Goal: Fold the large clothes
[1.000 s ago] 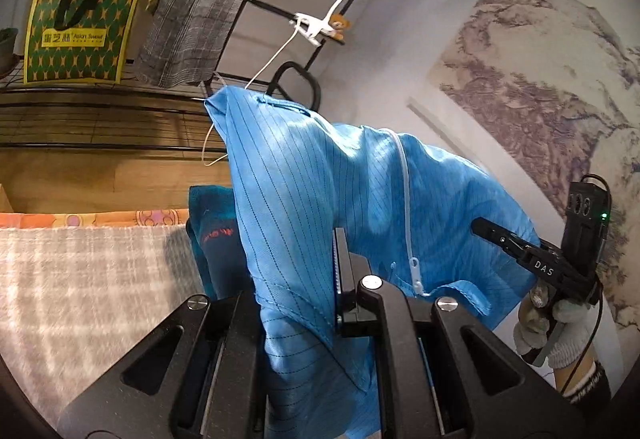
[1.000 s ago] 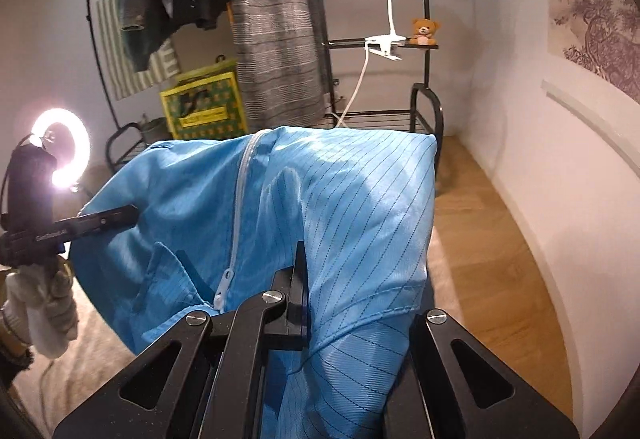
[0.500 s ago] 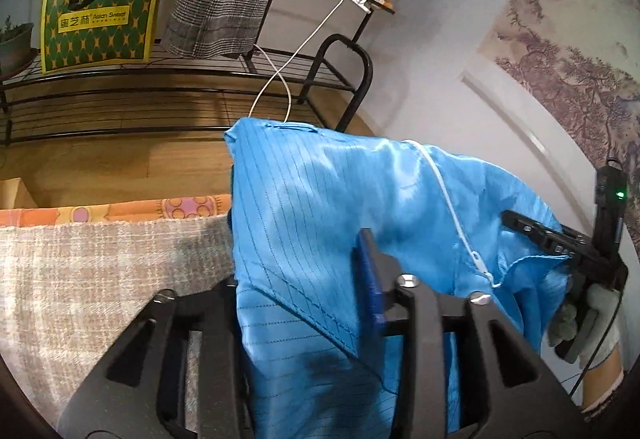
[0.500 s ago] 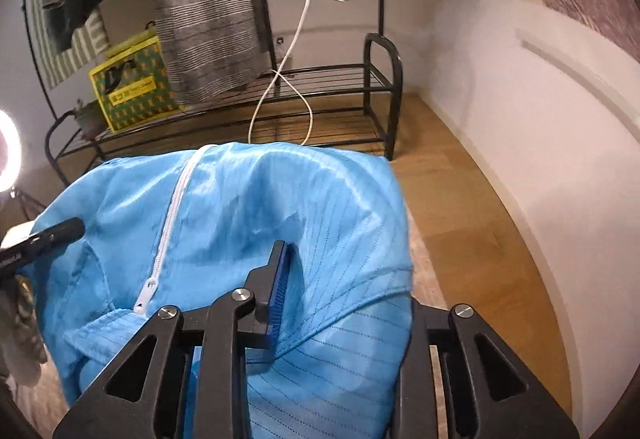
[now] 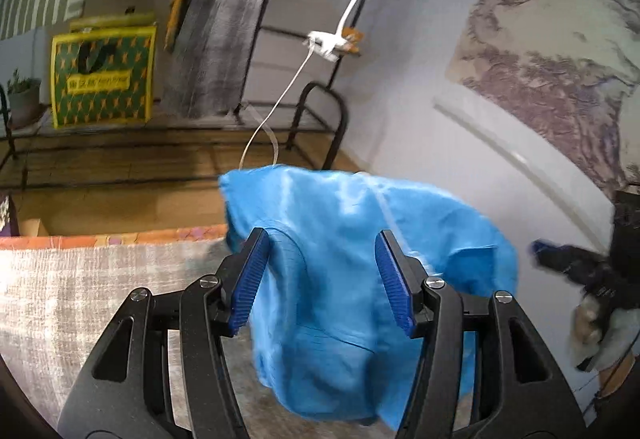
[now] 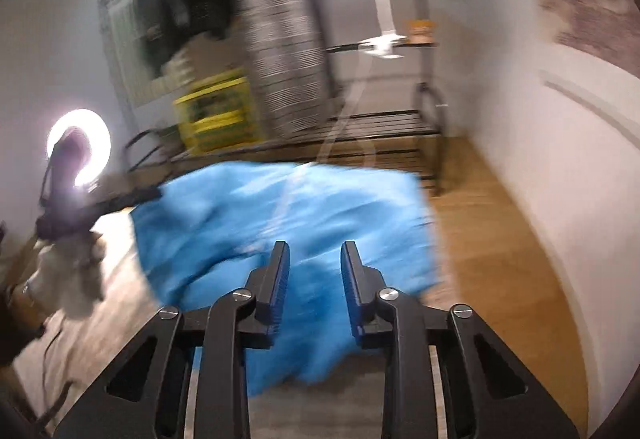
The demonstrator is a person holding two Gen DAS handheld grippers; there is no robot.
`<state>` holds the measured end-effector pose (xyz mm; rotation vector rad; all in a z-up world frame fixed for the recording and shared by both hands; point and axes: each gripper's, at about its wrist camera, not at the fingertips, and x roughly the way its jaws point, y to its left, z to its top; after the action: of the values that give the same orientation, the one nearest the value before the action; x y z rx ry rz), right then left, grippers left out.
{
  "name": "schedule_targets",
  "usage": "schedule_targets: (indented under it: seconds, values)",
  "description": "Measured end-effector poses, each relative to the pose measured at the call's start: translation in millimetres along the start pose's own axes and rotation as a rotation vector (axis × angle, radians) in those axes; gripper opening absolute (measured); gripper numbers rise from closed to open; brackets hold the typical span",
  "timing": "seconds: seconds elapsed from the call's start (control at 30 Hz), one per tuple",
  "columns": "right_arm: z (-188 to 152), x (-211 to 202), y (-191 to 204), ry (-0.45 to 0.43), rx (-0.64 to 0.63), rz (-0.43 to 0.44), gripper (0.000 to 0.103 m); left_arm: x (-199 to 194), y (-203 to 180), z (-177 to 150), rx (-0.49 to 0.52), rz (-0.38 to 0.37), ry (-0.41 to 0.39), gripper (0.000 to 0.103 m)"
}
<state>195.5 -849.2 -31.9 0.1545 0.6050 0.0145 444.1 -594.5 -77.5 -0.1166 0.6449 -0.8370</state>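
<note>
Both my left tongs (image 5: 324, 279) and right tongs (image 6: 314, 279) gape wide, gripping nothing. The blue zip jacket (image 5: 340, 259) slumps in a heap ahead on the grey woven mat (image 5: 80, 299). Its slippery fabric may bunch, spoiling the fold.

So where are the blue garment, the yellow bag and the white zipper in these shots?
blue garment (image 5: 340, 223): left wrist view, middle of the cloth.
yellow bag (image 5: 102, 79): left wrist view, its patterned front.
white zipper (image 5: 390, 221): left wrist view, the pale, blurred line across the cloth.
</note>
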Motion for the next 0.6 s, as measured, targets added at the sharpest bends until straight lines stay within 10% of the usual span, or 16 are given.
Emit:
schedule_targets:
  seconds: [0.2, 0.27, 0.43, 0.6]
  values:
    - [3.9, 44.0, 31.7, 0.059, -0.068, 0.039, 0.021, -32.1, -9.0, 1.3, 0.006, 0.171, -0.123, 0.056]
    - [4.8, 56.8, 33.5, 0.078, -0.073, 0.019, 0.018, -32.8, -5.5, 0.6, -0.018, 0.122, -0.126, 0.056]
    - [6.9, 69.3, 19.6, 0.074, -0.007, -0.001, 0.018, 19.0, -17.9, -12.0, 0.022, -0.064, 0.073, 0.056]
    - [12.2, 87.9, 0.8, 0.073, 0.083, 0.033, 0.018, 62.5, -12.5, -40.9, 0.032, -0.025, 0.205, 0.050]
